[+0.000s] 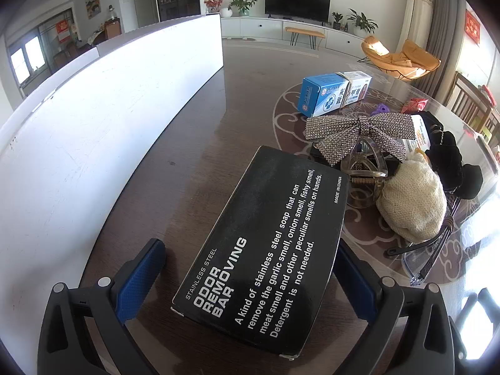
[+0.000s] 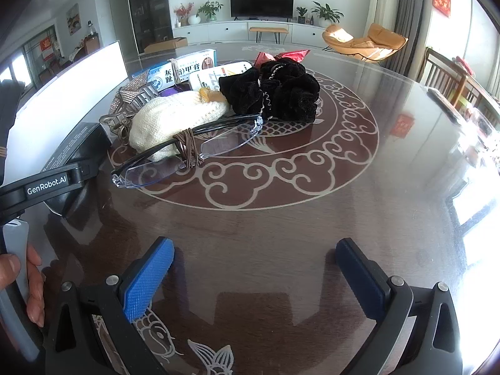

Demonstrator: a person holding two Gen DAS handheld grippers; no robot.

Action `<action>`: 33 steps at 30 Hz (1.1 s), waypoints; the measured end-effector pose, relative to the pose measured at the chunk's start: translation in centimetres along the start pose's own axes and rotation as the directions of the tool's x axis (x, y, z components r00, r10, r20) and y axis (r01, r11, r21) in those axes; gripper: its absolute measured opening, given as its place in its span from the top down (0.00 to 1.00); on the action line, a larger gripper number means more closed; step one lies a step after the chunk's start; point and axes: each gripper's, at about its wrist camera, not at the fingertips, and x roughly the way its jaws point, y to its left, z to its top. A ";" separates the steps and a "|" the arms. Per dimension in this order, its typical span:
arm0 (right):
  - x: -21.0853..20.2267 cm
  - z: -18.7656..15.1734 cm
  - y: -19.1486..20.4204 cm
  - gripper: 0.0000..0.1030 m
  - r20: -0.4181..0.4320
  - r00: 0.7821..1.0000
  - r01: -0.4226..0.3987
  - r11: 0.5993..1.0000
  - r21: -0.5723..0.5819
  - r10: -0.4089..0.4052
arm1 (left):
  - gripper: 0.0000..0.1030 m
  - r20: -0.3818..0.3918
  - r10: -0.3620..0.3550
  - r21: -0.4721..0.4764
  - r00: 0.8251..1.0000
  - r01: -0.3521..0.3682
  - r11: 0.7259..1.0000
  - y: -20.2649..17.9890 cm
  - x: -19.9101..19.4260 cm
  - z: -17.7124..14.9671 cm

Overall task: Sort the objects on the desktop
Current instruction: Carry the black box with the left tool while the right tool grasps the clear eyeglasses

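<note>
Left wrist, black box (image 1: 265, 250) between spread tool (image 1: 250, 275) fingers

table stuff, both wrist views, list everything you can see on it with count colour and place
odor removing bar box: 1, black with white print, between the left gripper's fingers, near the white bin
white bin: 1, white, left edge of the table
medicine box: 1, blue and white, far side of the pile
rhinestone bow: 1, silver, in front of the medicine box
clear hair claw: 1, transparent, under the bow
knit pouch: 1, cream, middle of the pile
scrunchies: black velvet, count unclear, right of the pouch
glasses: 1, clear lenses, dark arms, brown hair tie around them, nearest edge of the pile
snack wrapper: 1, red, behind the scrunchies
table: 1, dark brown, pale scroll pattern
left gripper: open, around the box
right gripper: open, empty
</note>
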 end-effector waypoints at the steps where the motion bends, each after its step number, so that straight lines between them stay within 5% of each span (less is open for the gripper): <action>1: 0.0 0.0 0.0 0.00 0.000 1.000 0.000 1.000 -0.001 0.000 | 0.00 0.000 0.000 0.000 1.000 0.000 1.000 0.0 0.0 0.0; 23: 0.0 0.0 0.0 0.00 0.000 1.000 0.000 1.000 0.000 0.000 | 0.00 -0.001 -0.002 0.003 1.000 0.002 1.000 0.0 -0.1 -0.1; 27: 0.0 0.0 0.0 0.00 -0.001 1.000 0.000 1.000 -0.002 0.000 | 0.00 -0.020 -0.068 0.099 0.998 0.069 0.993 -0.1 0.0 -0.2; 29: 0.0 0.1 -0.2 0.00 -0.027 0.999 -0.022 1.000 -0.020 0.021 | 0.11 -0.007 -0.097 0.141 0.995 0.097 0.985 0.5 -0.7 -0.6; 31: -0.3 0.2 -0.8 0.00 -0.074 0.997 -0.033 0.999 -0.028 0.030 | 0.40 0.012 -0.120 0.180 0.993 0.116 0.977 1.0 -1.6 -1.1; 33: -1.8 0.4 -2.2 0.00 -0.017 0.998 -0.052 0.998 0.033 0.052 | 0.43 0.021 -0.125 0.200 0.992 0.119 0.973 1.3 -2.2 -1.8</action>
